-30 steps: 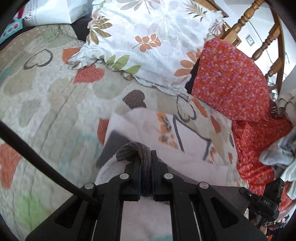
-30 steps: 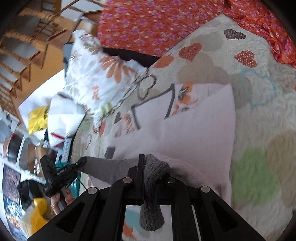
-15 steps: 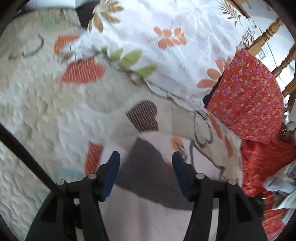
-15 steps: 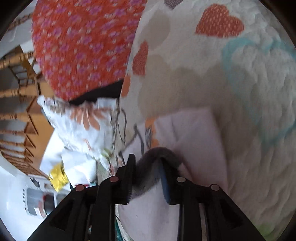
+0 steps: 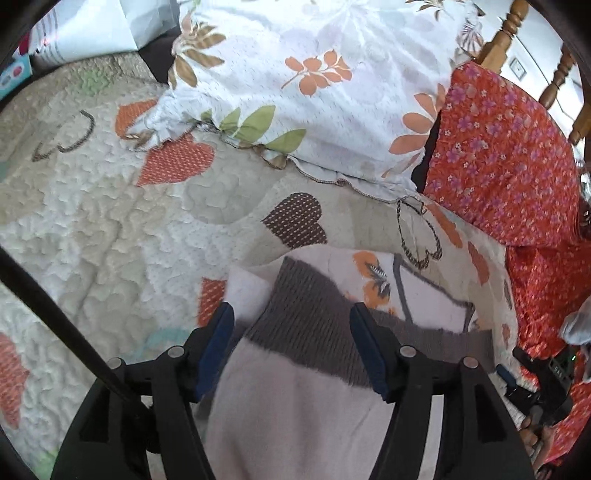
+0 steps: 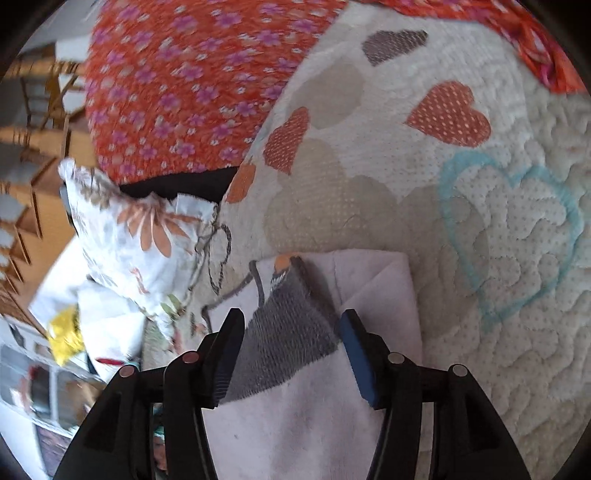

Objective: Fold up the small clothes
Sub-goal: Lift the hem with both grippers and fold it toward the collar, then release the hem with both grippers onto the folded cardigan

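Your left gripper (image 5: 291,347) stands with its jaws opening, the blue pads clear of the cloth; the grey ribbed band (image 5: 306,314) of the small garment (image 5: 295,417) lies between them, released. Your right gripper (image 6: 291,350) likewise has its jaws opening, with a grey ribbed corner (image 6: 284,343) of the same pale garment (image 6: 295,435) between the pads and not pressed by them. The garment lies on the heart-patterned quilt (image 5: 110,229), folded over on itself: in the left wrist view the ribbed band runs across the frame from the left pad toward the lower right, and beyond it a panel with an orange flower print (image 5: 373,277) and a grey outline shows. In the right wrist view the folded pale edge (image 6: 373,280) ends in a squared corner just beyond the right pad. Farther out, a white pillow with orange and green leaves (image 5: 314,85) rests on the quilt, beside an orange-red cushion with purple flowers (image 5: 506,162); turned wooden posts (image 5: 506,33) rise behind them. A black cable (image 5: 55,317) crosses the lower left of the left wrist view. Your other gripper and part of a hand (image 5: 535,435) appear at that view's lower right edge, cut off. The garment's near end is hidden under both grippers, so its full outline cannot be made out; the right wrist view's left side is blurred.
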Demonstrator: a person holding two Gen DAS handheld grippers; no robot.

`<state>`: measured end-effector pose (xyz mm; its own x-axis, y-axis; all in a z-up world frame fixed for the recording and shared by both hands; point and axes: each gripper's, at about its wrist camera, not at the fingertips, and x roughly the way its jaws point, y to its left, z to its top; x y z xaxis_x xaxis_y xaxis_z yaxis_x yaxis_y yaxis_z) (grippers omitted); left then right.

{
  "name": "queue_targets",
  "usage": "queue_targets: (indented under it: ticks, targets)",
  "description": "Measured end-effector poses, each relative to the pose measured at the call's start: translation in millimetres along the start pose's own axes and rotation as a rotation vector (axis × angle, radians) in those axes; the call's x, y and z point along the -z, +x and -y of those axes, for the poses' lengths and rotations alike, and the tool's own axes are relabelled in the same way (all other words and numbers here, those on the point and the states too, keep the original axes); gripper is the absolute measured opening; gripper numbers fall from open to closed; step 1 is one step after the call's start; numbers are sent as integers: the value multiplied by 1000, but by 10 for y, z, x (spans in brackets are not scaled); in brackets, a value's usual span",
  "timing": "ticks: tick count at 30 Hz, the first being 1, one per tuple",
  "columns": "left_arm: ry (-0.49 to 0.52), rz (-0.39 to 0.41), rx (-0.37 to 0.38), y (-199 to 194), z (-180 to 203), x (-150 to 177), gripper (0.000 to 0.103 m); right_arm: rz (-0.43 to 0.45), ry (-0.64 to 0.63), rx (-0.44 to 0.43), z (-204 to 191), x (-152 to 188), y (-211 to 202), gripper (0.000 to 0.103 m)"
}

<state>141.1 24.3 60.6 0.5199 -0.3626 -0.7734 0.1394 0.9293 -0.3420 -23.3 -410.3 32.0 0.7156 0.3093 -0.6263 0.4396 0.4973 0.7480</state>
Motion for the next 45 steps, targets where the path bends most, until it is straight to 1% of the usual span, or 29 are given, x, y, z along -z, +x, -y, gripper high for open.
queue_targets:
  ticks: [3, 7, 8, 9, 10, 11, 13, 15, 19, 21, 22, 23, 24, 25, 27, 29, 30, 31, 32, 33, 35, 36, 37, 39, 41, 42, 43, 44, 45]
  targets:
    - [15, 5, -29, -149, -66, 115, 68, -6, -76, 70, -93, 119, -11, 59]
    - [-14, -2, -12, -344, -197, 233, 68, -26, -279, 289, -230, 343, 86, 58]
    - [-26, 4, -8, -411, -231, 253, 68, -44, -327, 338, -234, 397, 146, 49]
    - [-33, 11, -6, -457, -246, 264, 68, -48, -355, 368, -240, 433, 176, 28]
    - [-44, 22, -5, -524, -273, 281, 68, -47, -375, 395, -246, 461, 191, 15]
    - [-52, 27, -4, -564, -289, 293, 68, -50, -370, 405, -234, 478, 179, 5]
    - [-81, 33, 6, -681, -362, 340, 69, -36, -298, 357, -164, 468, 47, 5]
    - [-105, 36, 17, -769, -451, 410, 71, -5, -292, 408, -131, 473, -94, 5]
    - [-168, 4, 4, -807, -639, 580, 73, -4, -212, 425, 104, 441, -265, 5]
    - [-189, -38, 9, -735, -711, 657, 73, 0, -215, 482, 153, 466, -302, 4]
    - [-192, -58, 8, -695, -730, 681, 73, 8, -225, 539, 154, 480, -314, 4]
    - [-185, -88, -1, -631, -737, 713, 73, 23, -250, 620, 175, 486, -327, 4]
    - [-172, -106, -8, -590, -729, 734, 73, 20, -252, 641, 186, 479, -320, 4]
    - [-144, -131, -20, -533, -713, 763, 73, 13, -236, 645, 230, 470, -334, 4]
    - [-87, -173, -43, -433, -681, 822, 73, 22, -194, 604, 296, 457, -421, 4]
    - [-16, -208, -45, -352, -627, 881, 73, 19, -181, 544, 291, 464, -484, 5]
    - [17, -219, -45, -326, -603, 905, 71, 18, -183, 530, 276, 477, -494, 6]
    - [58, -227, -60, -306, -566, 927, 64, 18, -189, 527, 260, 491, -492, 11]
    - [99, -231, -90, -293, -533, 950, 46, 18, -198, 527, 239, 512, -484, 17]
    - [136, -232, -119, -285, -507, 965, 30, 17, -201, 525, 214, 523, -464, 21]
    - [165, -229, -148, -287, -492, 979, 24, 11, -200, 509, 185, 538, -424, 21]
    - [172, -219, -179, -292, -495, 978, 22, 9, -198, 501, 182, 537, -416, 21]
    - [176, -206, -217, -301, -504, 977, 22, 11, -196, 495, 169, 524, -393, 21]
    - [164, -190, -232, -325, -555, 946, 22, 19, -198, 488, 138, 524, -391, 21]
    - [116, -175, -189, -372, -615, 913, 23, 32, -209, 481, 94, 518, -393, 21]
    - [84, -167, -157, -400, -658, 894, 26, 37, -214, 478, 80, 527, -405, 21]
    - [57, -163, -122, -407, -688, 871, 29, 43, -224, 475, 53, 539, -415, 22]
    - [37, -165, -86, -419, -716, 864, 38, 45, -229, 474, 39, 540, -420, 24]
    - [21, -168, -51, -435, -743, 868, 42, 46, -235, 473, 24, 550, -425, 26]
